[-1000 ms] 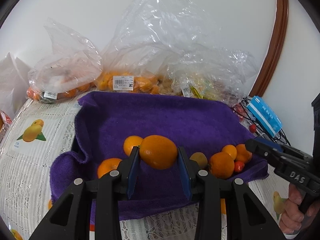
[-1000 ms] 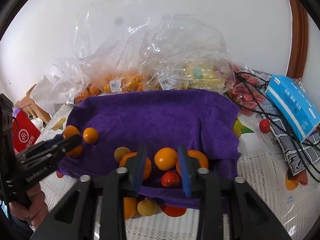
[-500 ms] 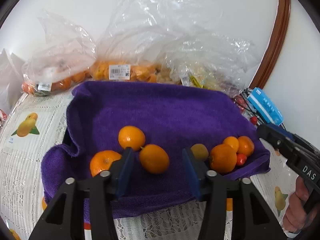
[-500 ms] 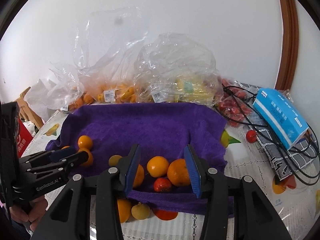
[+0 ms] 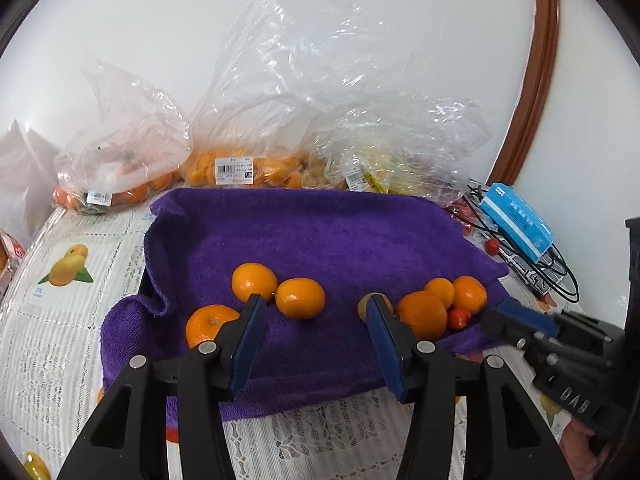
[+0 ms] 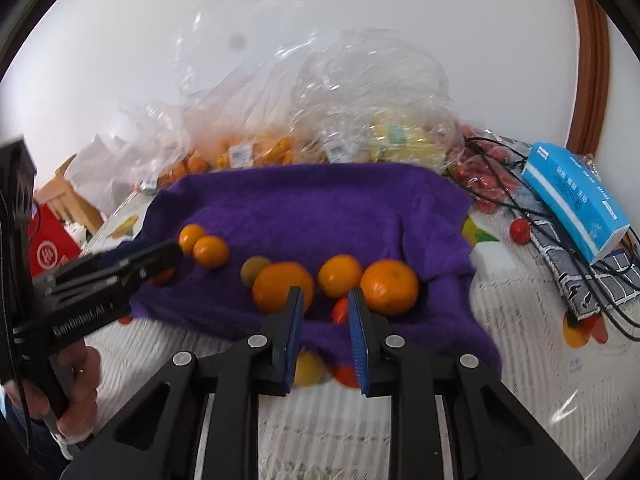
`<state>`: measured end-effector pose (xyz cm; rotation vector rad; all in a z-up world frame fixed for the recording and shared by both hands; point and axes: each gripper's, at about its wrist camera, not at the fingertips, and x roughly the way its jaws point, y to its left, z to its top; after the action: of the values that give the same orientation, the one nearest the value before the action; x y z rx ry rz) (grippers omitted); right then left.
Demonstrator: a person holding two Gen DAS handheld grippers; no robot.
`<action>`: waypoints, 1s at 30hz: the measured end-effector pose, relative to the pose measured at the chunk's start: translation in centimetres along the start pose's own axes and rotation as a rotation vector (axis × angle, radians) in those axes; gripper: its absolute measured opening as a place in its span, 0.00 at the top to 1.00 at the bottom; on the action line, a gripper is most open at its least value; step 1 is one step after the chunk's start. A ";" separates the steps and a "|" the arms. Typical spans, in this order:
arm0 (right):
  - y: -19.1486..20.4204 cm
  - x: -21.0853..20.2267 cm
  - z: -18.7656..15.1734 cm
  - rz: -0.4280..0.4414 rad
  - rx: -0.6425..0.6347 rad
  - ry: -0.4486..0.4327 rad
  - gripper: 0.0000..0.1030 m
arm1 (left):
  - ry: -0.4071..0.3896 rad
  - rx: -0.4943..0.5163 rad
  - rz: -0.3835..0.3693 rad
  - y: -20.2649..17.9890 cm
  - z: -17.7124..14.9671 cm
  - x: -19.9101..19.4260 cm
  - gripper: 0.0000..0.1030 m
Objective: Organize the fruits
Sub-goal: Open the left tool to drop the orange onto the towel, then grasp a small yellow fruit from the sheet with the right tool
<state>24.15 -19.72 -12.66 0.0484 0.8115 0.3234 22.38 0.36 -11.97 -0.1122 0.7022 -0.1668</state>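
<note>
A purple towel [image 5: 320,236] lies on the table with fruit on its near part. In the left wrist view three oranges sit at the left, one [image 5: 300,298] just beyond my open, empty left gripper [image 5: 314,308]. A right cluster of oranges [image 5: 424,314] with a small red fruit [image 5: 459,318] and a brownish fruit [image 5: 366,306] lies near the right gripper's tip [image 5: 520,322]. In the right wrist view my right gripper [image 6: 322,300] is open and empty in front of the oranges [image 6: 282,286] and the small red fruit [image 6: 340,311].
Clear plastic bags of oranges [image 5: 240,168] and other fruit line the wall behind the towel. A blue box [image 6: 576,200], black cables [image 6: 540,224] and loose red fruits [image 6: 520,231] lie at the right. A red packet [image 6: 52,248] stands at the left. Fruits lie below the towel's front edge [image 6: 308,368].
My left gripper opened, let go of the orange onto the towel and pulled back. My right gripper backed away and rose from the right cluster.
</note>
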 end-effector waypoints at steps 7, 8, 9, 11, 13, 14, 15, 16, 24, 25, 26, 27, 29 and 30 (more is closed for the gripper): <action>0.7 0.2 -2.0 0.017 -0.017 0.038 0.77 | 0.002 0.018 0.003 0.0 -1.1 -0.9 0.51; 0.6 0.3 -2.2 0.020 -0.014 0.042 0.77 | -0.001 0.022 0.001 0.0 -1.2 -1.1 0.51; 0.6 0.4 -2.3 0.020 -0.010 0.050 0.77 | 0.000 0.023 0.006 0.0 -1.3 -1.2 0.51; 0.5 0.8 -2.6 0.026 -0.004 0.070 0.77 | -0.002 0.024 0.001 -0.1 -1.2 -1.4 0.51; 0.6 1.0 -2.7 0.035 -0.002 0.082 0.77 | -0.011 0.023 -0.006 -0.2 -1.0 -1.8 0.51; 0.7 1.0 -2.7 0.035 -0.006 0.087 0.77 | -0.016 0.025 -0.010 -0.2 -1.0 -1.9 0.51; 0.8 1.1 -2.6 0.031 -0.009 0.088 0.77 | -0.021 0.026 -0.013 -0.3 -1.0 -2.1 0.51; 0.9 1.1 -2.6 0.026 -0.015 0.086 0.77 | -0.031 0.026 -0.014 -0.3 -1.0 -2.2 0.51; 0.7 2.4 -3.1 0.004 -0.020 0.129 0.77 | -0.019 -0.001 -0.012 0.4 -0.9 -1.8 0.51; 0.8 2.5 -3.2 -0.002 -0.024 0.131 0.76 | -0.017 -0.005 -0.016 0.4 -0.9 -1.8 0.51; 0.9 2.7 -3.2 -0.010 -0.032 0.133 0.76 | -0.015 -0.007 -0.019 0.5 -0.9 -1.8 0.51; 1.0 2.8 -3.2 -0.014 -0.036 0.136 0.76 | -0.013 -0.008 -0.019 0.5 -0.9 -1.8 0.51; 1.0 3.0 -3.2 -0.022 -0.034 0.138 0.74 | -0.011 -0.010 -0.023 0.5 -0.8 -1.8 0.51; 0.9 3.1 -3.2 -0.026 -0.029 0.135 0.73 | -0.011 -0.011 -0.027 0.5 -0.8 -1.8 0.51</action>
<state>23.58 -18.17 -16.87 -0.0115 0.9407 0.3158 20.56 1.20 -11.51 -0.1332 0.6905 -0.1876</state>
